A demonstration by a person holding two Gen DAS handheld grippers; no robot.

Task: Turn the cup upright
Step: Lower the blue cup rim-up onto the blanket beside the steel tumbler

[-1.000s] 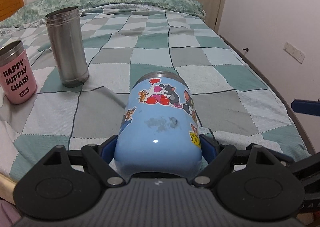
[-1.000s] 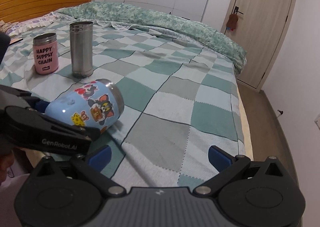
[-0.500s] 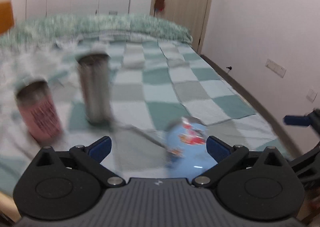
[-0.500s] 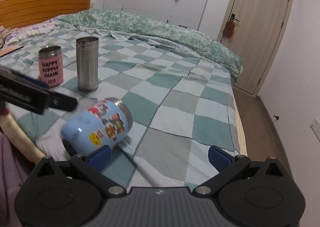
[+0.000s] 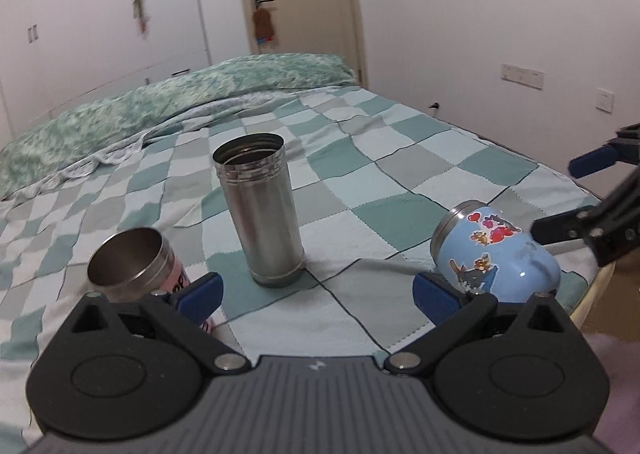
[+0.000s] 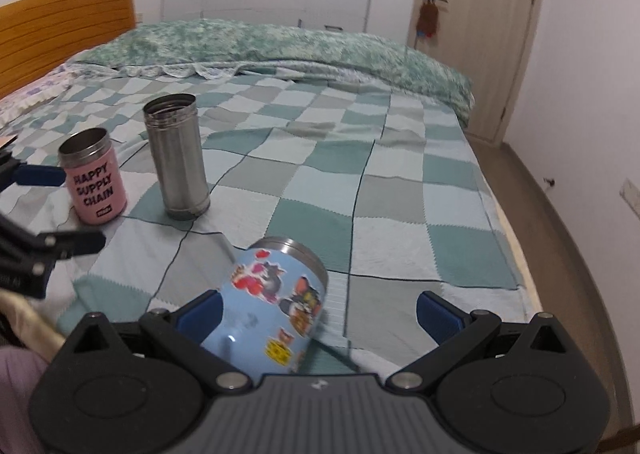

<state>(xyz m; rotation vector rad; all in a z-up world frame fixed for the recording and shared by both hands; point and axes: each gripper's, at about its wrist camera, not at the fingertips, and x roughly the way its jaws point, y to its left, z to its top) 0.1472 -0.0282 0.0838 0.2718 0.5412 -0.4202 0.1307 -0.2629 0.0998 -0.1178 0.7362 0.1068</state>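
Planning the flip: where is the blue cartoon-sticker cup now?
The blue cartoon-sticker cup lies on its side near the bed's edge, right of the tall steel tumbler.

1. A tall steel flask [image 6: 176, 156] stands upright and open-topped on the checked bedspread [image 6: 400, 190], at about 10 o'clock in the right wrist view.
2. A pink tin [image 6: 95, 181] lettered "HAPPY SUPPLY CHAIN" stands just beside the flask, toward 9 o'clock, apart from it; its mouth is open too.
3. A green patterned duvet [image 6: 304, 46] lies bunched across the far end at 12 o'clock.
4. An orange wooden headboard [image 6: 60, 34] sits at 10 o'clock.
5. A closed door [image 6: 484, 34] at 1 o'clock has something brownish, perhaps a small toy [image 6: 429, 19], hanging from its handle.
6. White wardrobes [image 5: 100, 22] line the far wall.
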